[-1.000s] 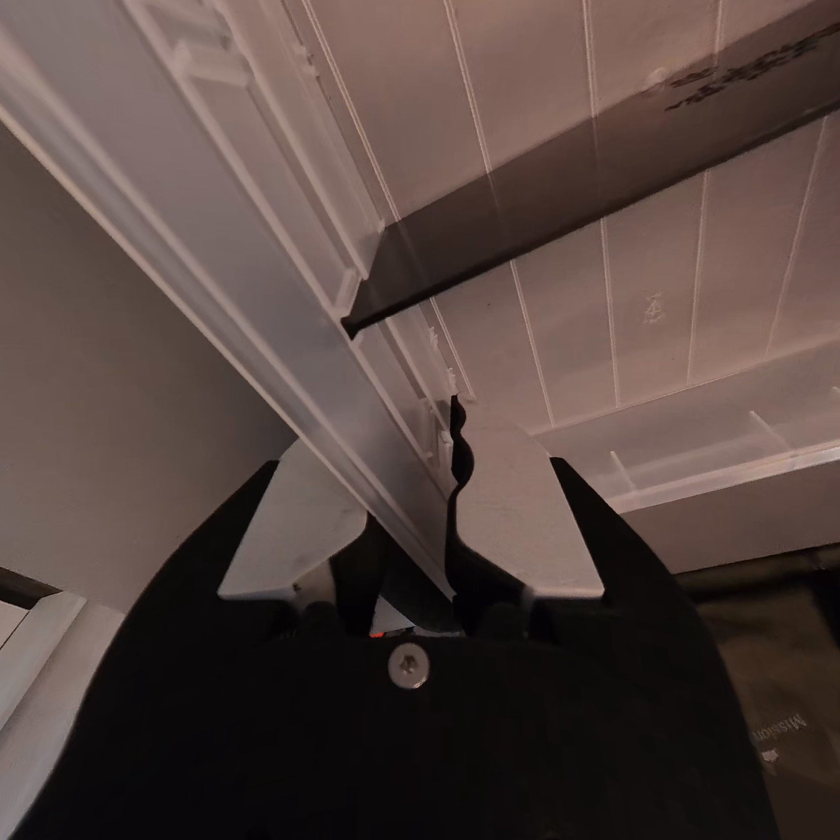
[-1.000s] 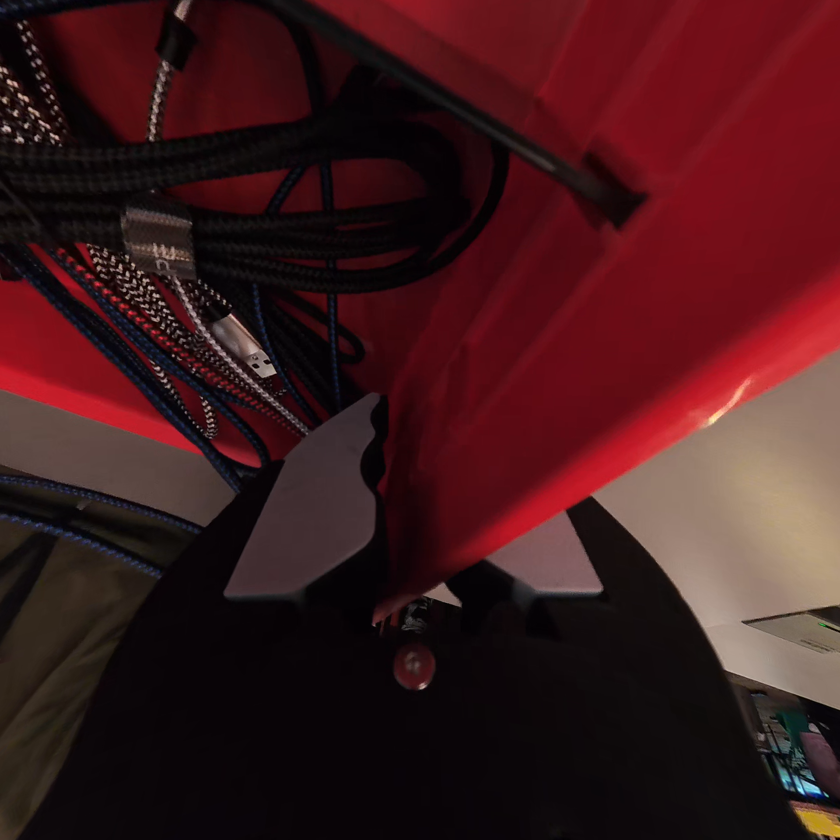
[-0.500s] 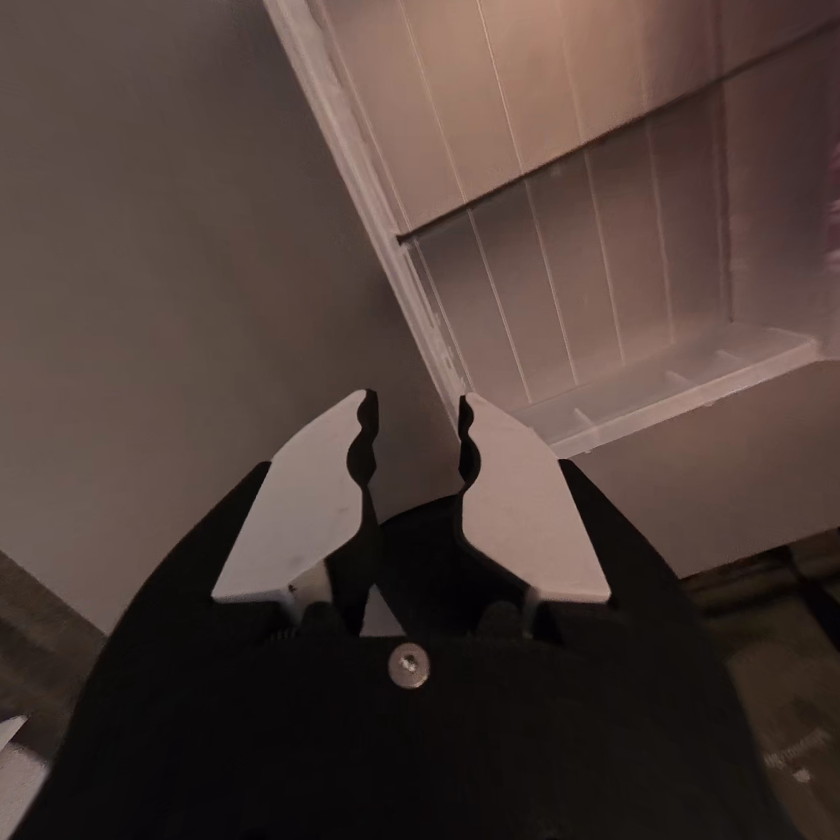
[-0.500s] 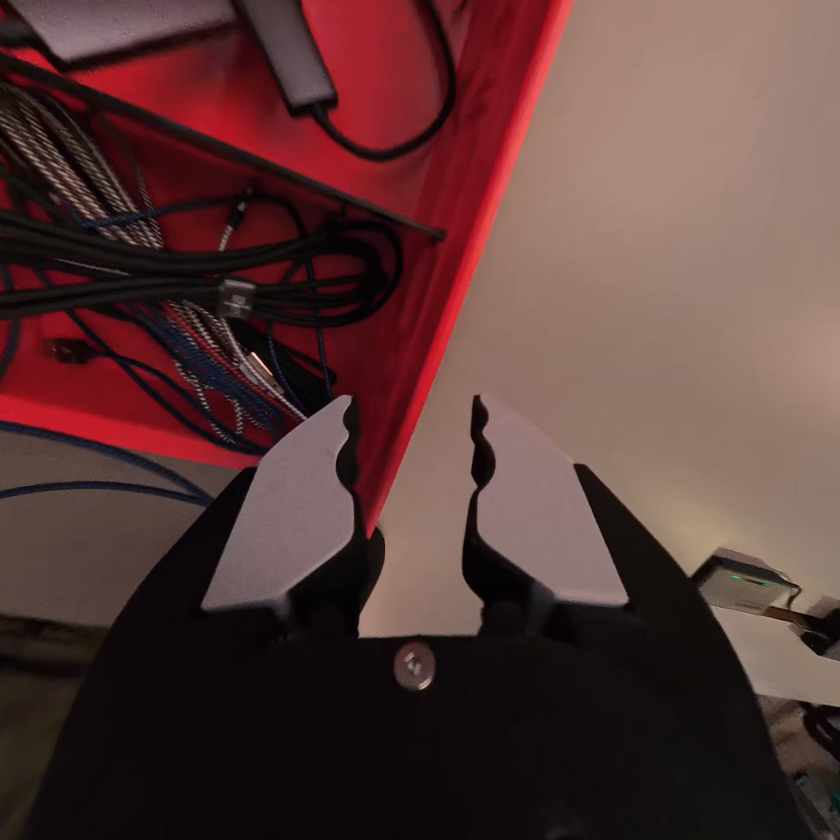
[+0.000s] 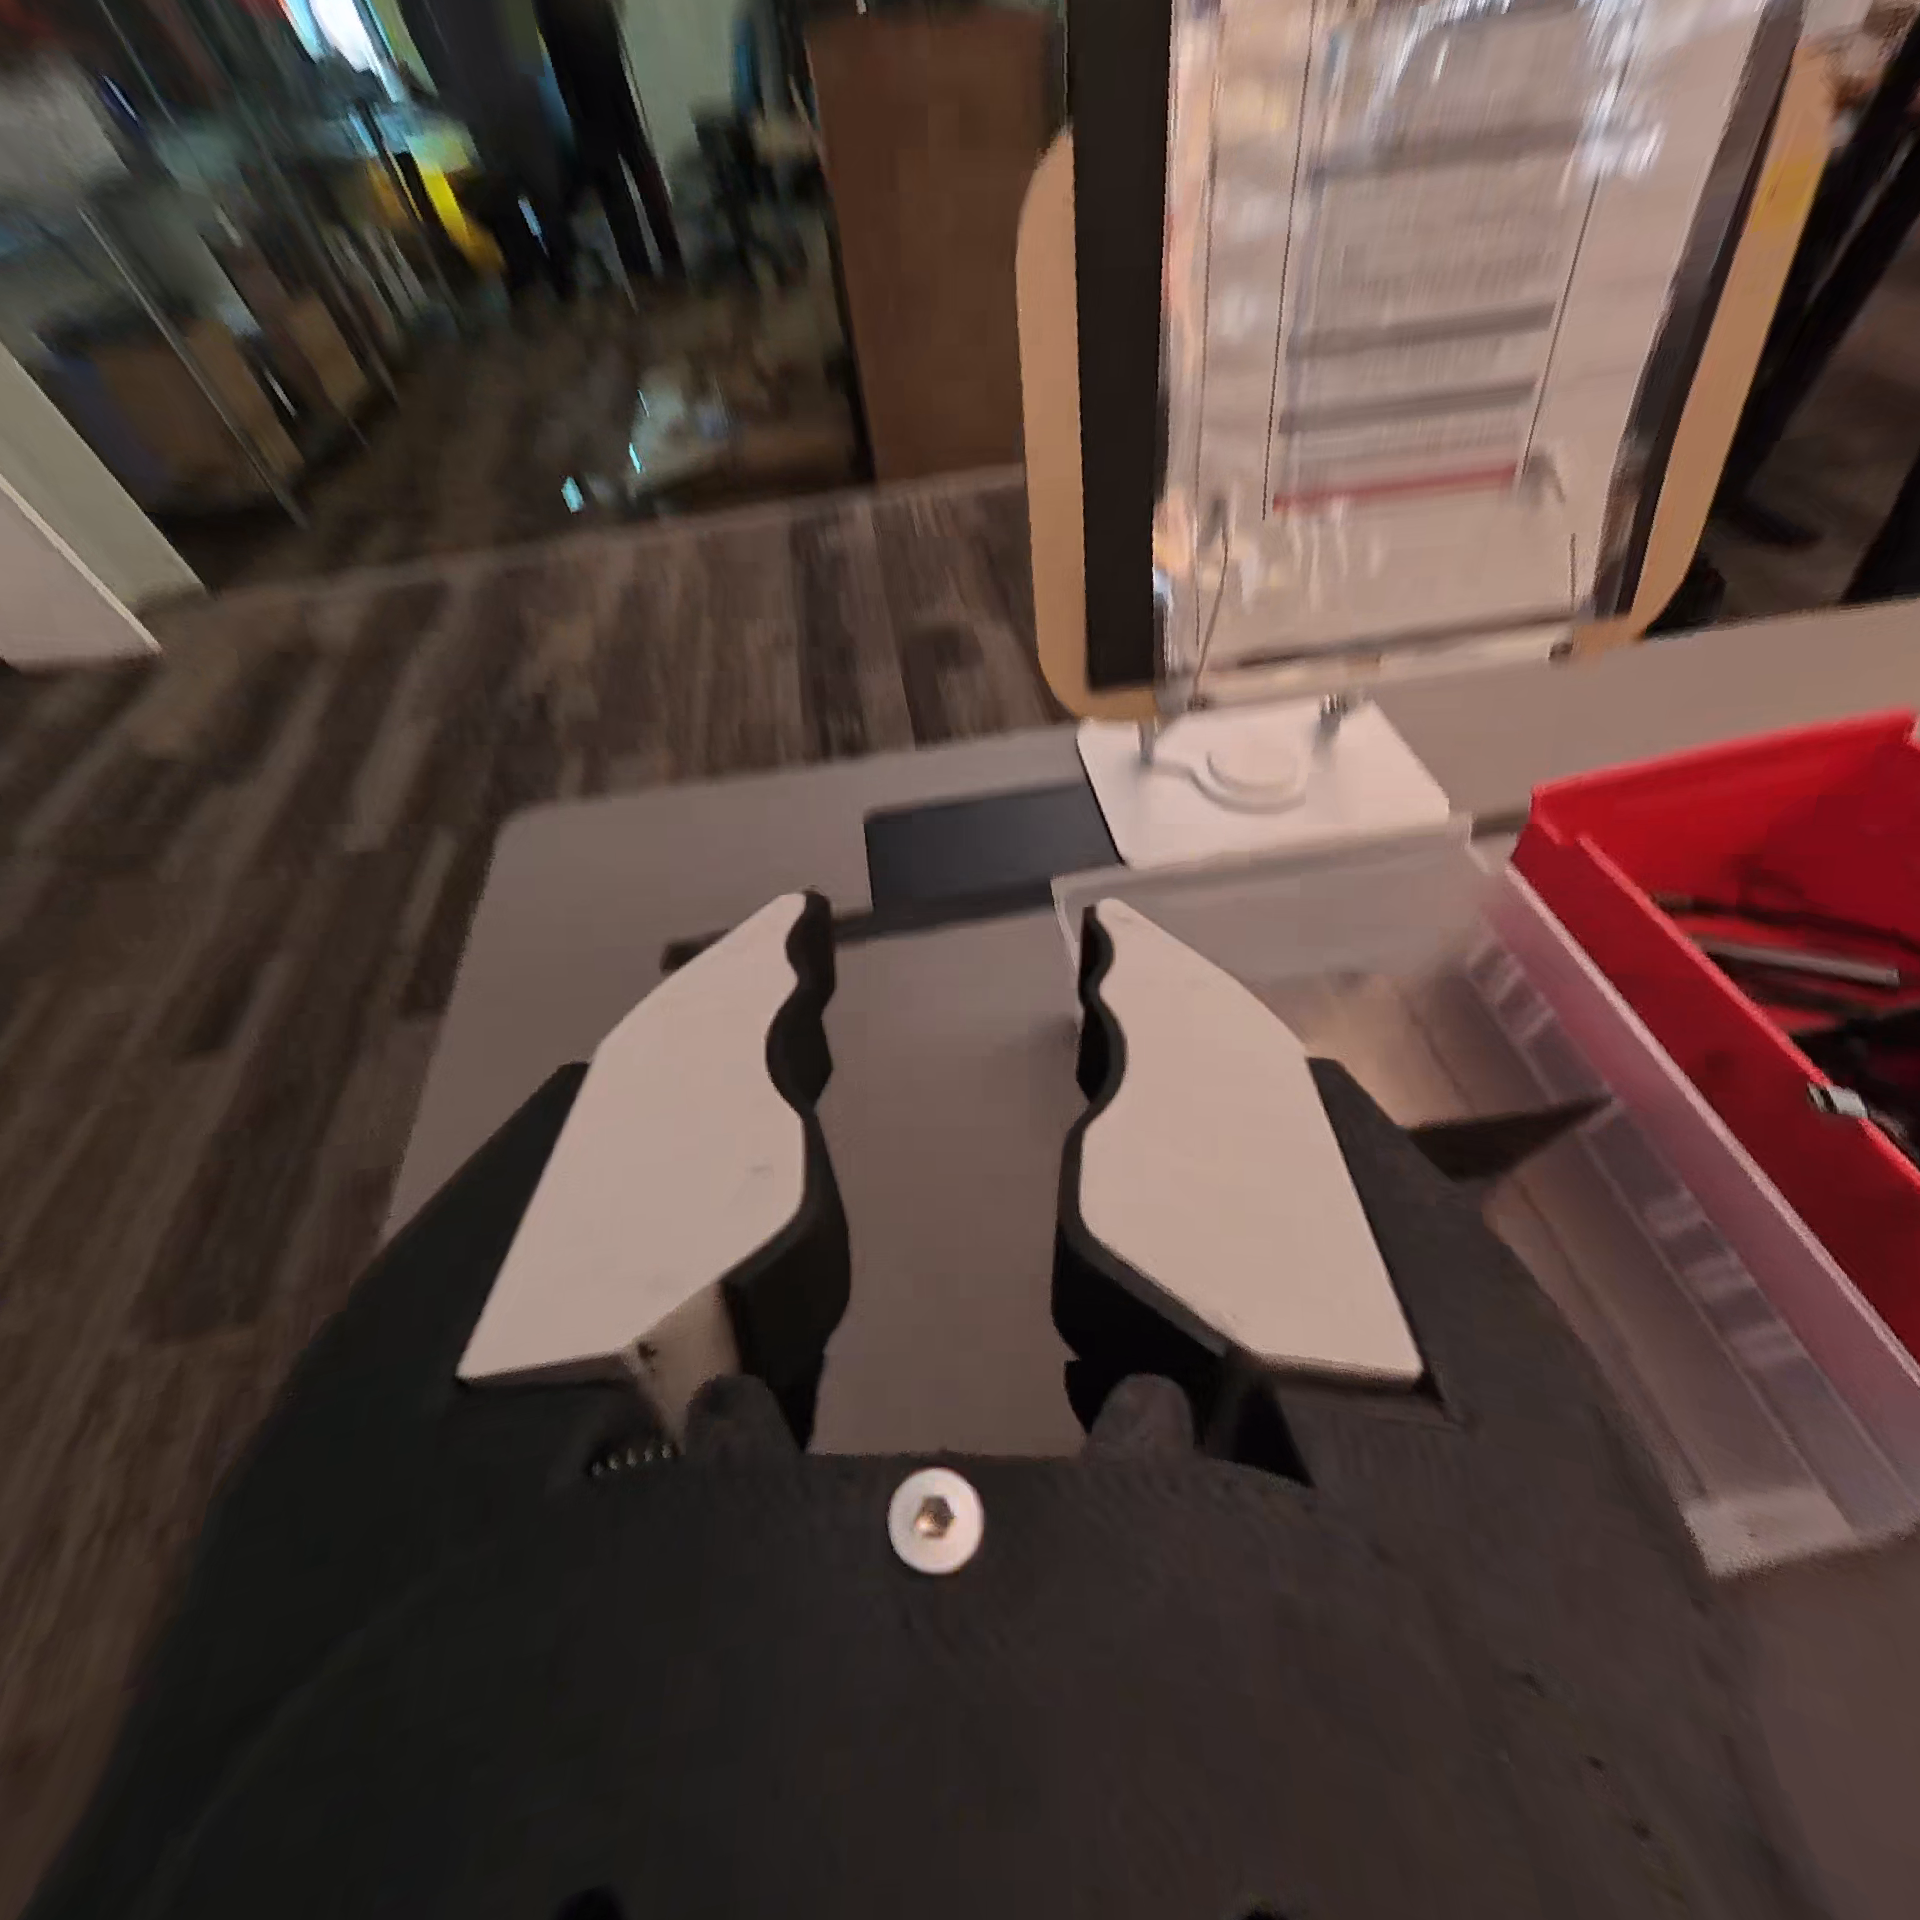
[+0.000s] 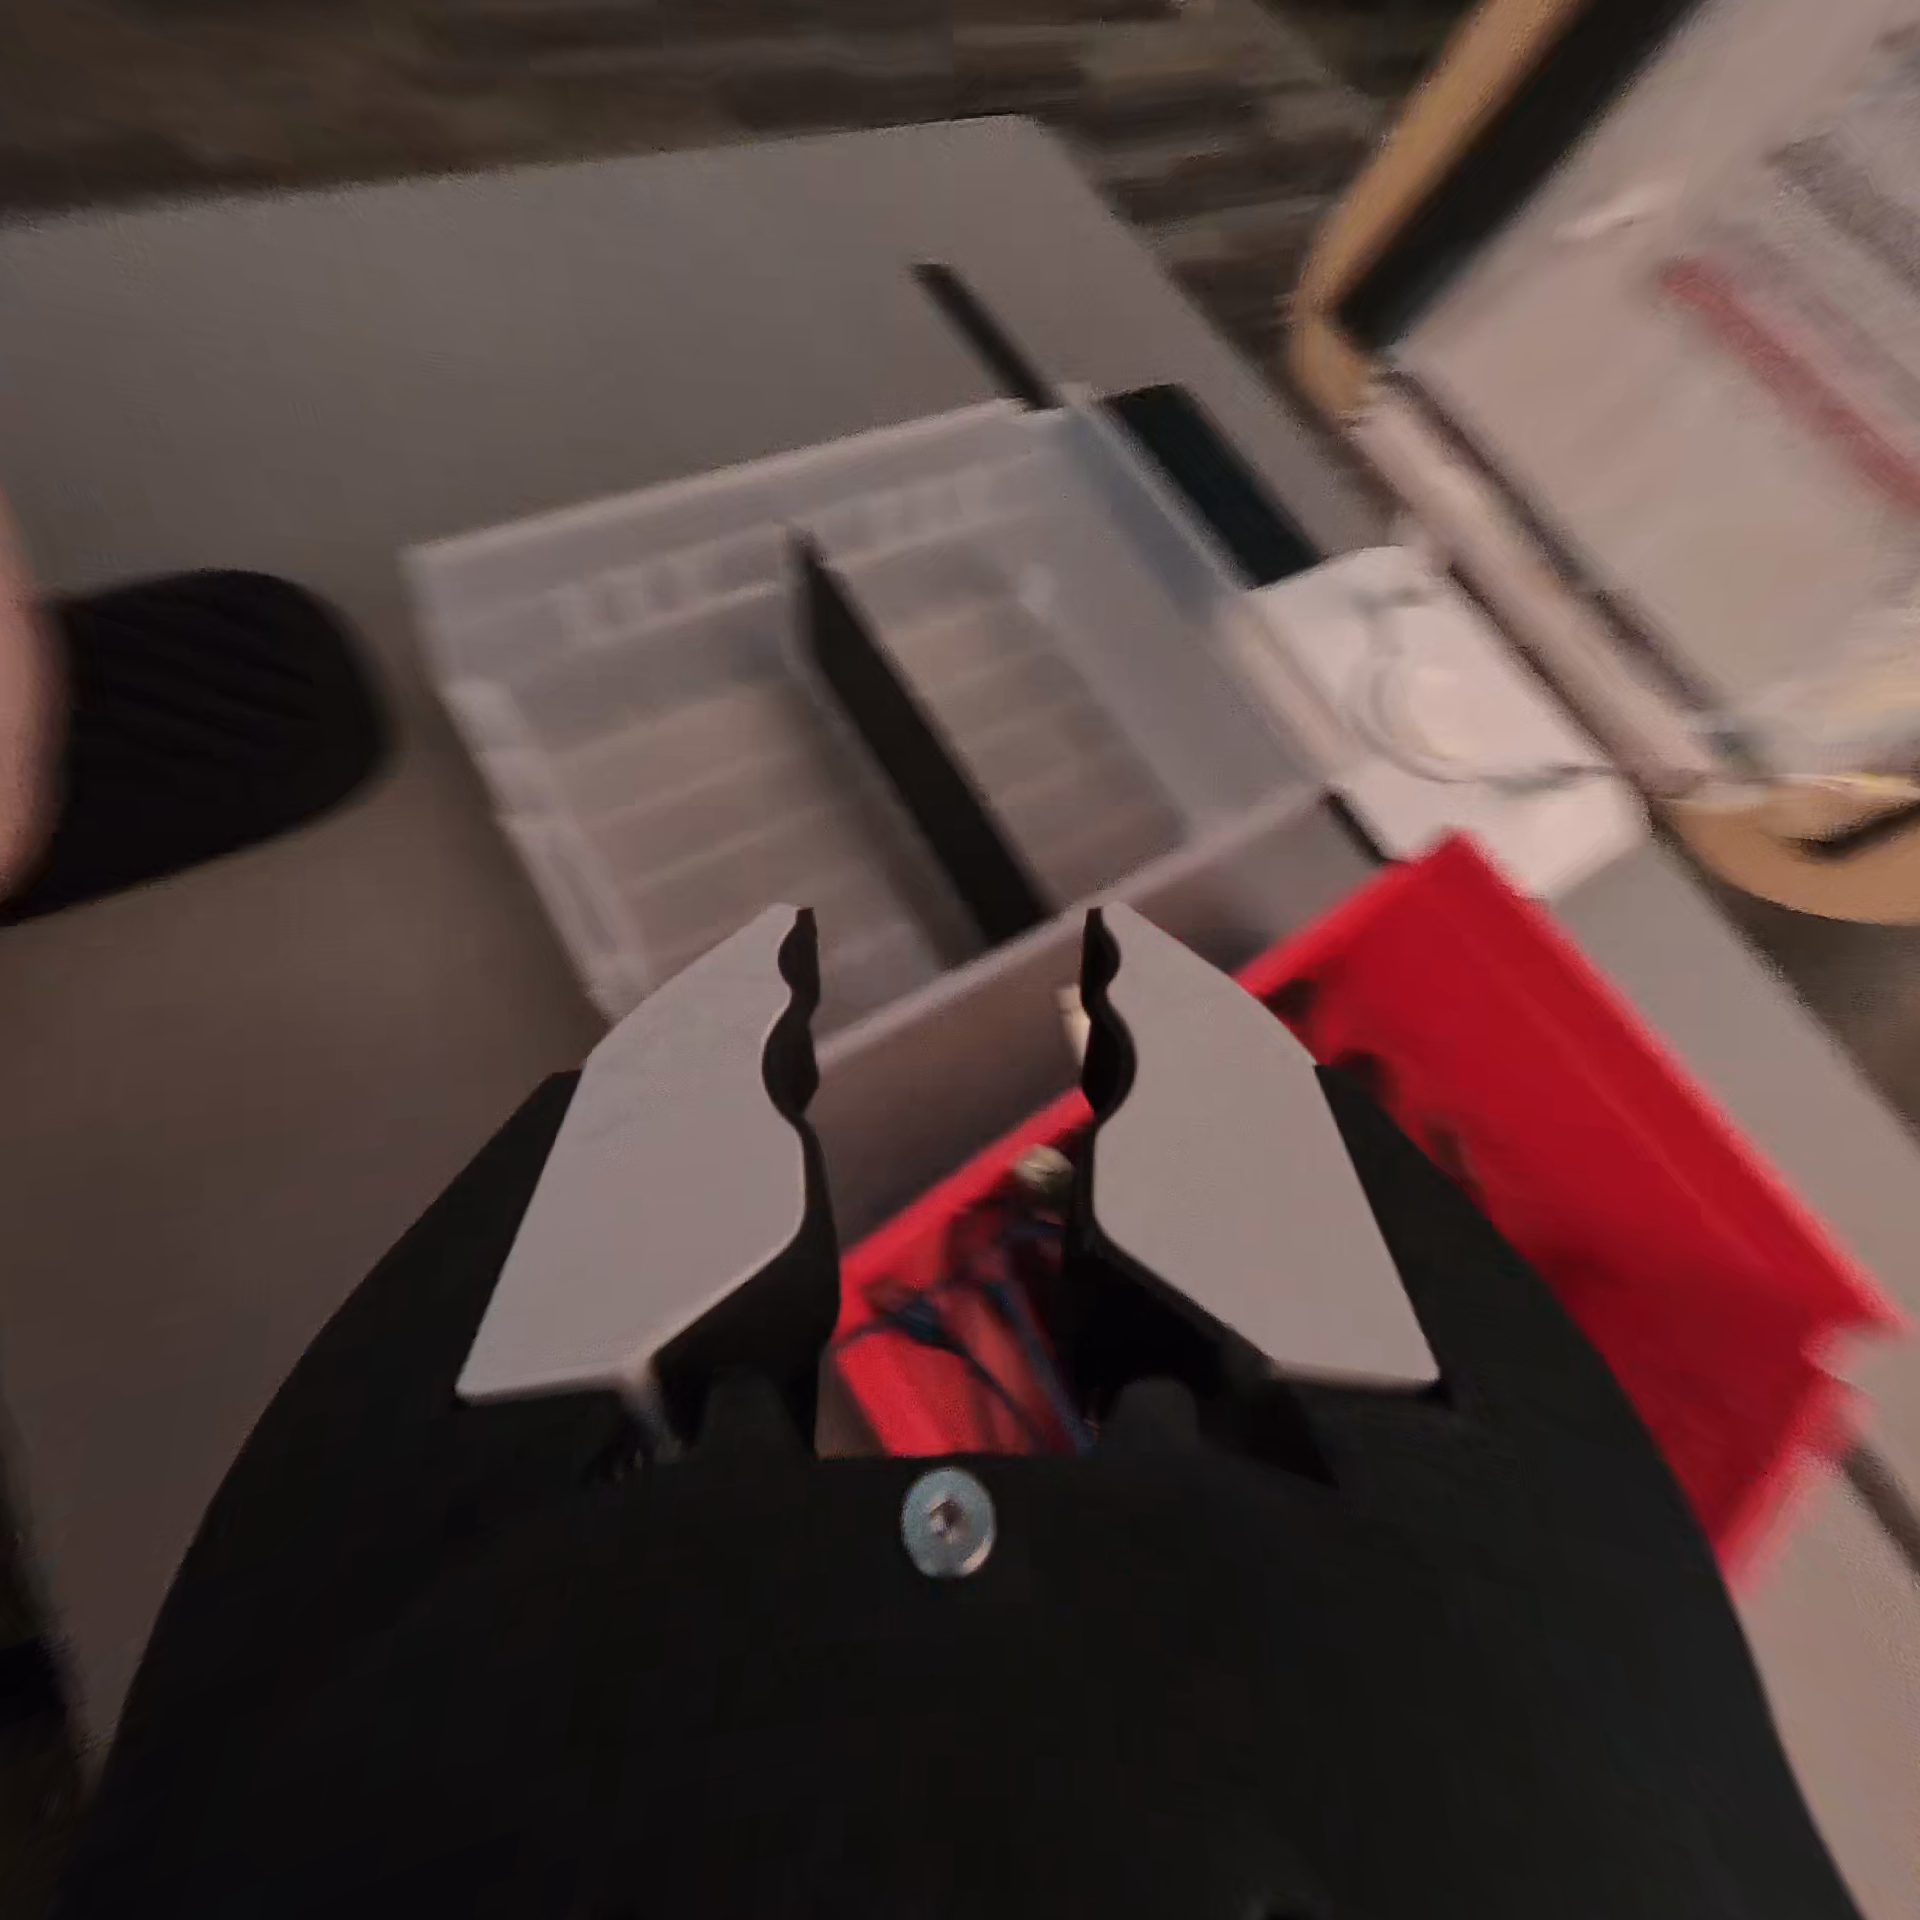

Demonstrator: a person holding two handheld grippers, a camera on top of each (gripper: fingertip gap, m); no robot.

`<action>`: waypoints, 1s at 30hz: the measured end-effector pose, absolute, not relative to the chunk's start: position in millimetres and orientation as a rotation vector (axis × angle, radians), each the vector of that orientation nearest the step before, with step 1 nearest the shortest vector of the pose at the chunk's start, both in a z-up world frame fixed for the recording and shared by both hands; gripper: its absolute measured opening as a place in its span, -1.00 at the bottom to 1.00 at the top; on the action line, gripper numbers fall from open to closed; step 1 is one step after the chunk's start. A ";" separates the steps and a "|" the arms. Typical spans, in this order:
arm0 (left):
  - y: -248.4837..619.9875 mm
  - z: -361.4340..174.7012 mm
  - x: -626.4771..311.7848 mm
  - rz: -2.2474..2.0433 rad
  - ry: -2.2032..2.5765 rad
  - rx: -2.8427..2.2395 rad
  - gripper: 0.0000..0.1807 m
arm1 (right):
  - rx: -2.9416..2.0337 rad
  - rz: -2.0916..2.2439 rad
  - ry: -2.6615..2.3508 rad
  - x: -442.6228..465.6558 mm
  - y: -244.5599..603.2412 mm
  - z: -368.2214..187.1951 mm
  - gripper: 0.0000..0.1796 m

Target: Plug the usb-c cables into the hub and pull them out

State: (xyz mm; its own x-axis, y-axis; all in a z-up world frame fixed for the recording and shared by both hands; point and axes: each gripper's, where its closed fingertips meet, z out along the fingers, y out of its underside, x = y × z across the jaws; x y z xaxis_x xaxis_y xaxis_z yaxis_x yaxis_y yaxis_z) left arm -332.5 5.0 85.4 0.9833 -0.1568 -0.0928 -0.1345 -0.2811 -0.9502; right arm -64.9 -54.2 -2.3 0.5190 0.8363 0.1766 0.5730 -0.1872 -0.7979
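Black grippers, pale scalloped fingers [image 5: 665, 1132]

Right gripper [image 6: 948, 925] above two bins

Jaws apart, empty. Below: a red bin [image 6: 1538, 1122] holding cables [image 6: 997, 1340], beside a clear bin [image 6: 644, 665] with a black divider [image 6: 904, 748], on a grey table [image 6: 312, 343].

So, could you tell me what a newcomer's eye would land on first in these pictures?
Probably the bright red bin, with tangled cables inside, on the grey table right of a clear plastic bin split by a black divider. Next, the open, empty left gripper and right gripper filling the foreground.
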 end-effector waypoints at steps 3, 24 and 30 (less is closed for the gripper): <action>-2.7 113.8 -332.0 0.042 0.223 -1.663 -0.52 | -1.951 0.494 -1.215 -94.1 -69.4 -24.9 -0.46; -45.8 155.6 -308.7 -0.217 0.406 -1.385 -0.61 | -2.587 0.433 -0.914 -78.6 -53.6 -93.6 -0.43; -47.8 154.7 -328.6 -0.300 0.363 -1.388 -0.58 | -2.854 0.297 -0.745 -66.3 -51.1 -113.5 -0.53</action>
